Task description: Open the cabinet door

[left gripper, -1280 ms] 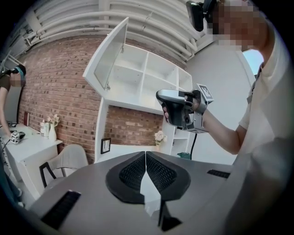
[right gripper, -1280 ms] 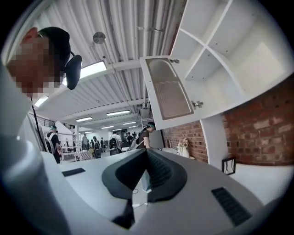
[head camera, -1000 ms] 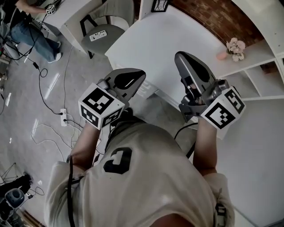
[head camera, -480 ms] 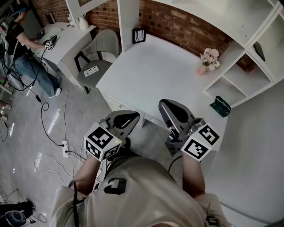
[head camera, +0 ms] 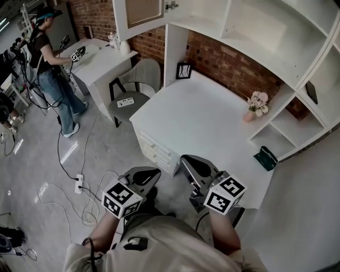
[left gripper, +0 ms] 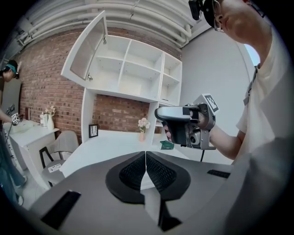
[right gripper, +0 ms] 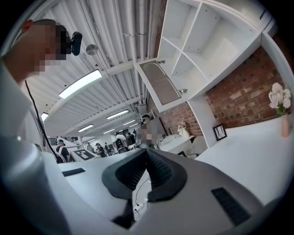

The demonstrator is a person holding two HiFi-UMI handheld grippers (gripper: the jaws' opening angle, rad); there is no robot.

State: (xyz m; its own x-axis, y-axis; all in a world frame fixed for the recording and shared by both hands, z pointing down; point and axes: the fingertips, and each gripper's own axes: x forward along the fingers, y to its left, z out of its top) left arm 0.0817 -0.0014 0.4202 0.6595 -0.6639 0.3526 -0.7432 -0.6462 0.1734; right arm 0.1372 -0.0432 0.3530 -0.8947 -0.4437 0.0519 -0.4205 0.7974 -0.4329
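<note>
The head view looks steeply down on a white desk [head camera: 202, 117] set against a brick wall, with white open shelving [head camera: 255, 32] rising above it. Just in front of the desk's near edge, the person holds the left gripper [head camera: 153, 171] and the right gripper [head camera: 185, 158] side by side, both pointing toward the desk and both empty. The cabinet door [head camera: 142, 11] hangs above the desk's far left corner, already swung open, well apart from both grippers. On the desk, a small picture frame [head camera: 184, 70] stands at the back left and a vase of pale flowers [head camera: 256, 104] near the back right; a green object [head camera: 265, 158] lies at the desk's right end. A grey chair [head camera: 132, 87] stands to the left of the desk, and farther left a second person [head camera: 50, 69] stands at another table. The left gripper view shows its two dark jaws pressed together with nothing between them; beyond them lies the desk, and the open door tilts out from the shelving above the desk's left side. The right gripper view also shows its jaws closed on nothing, with the desk to the right and the open door high above the desk's left end.
</note>
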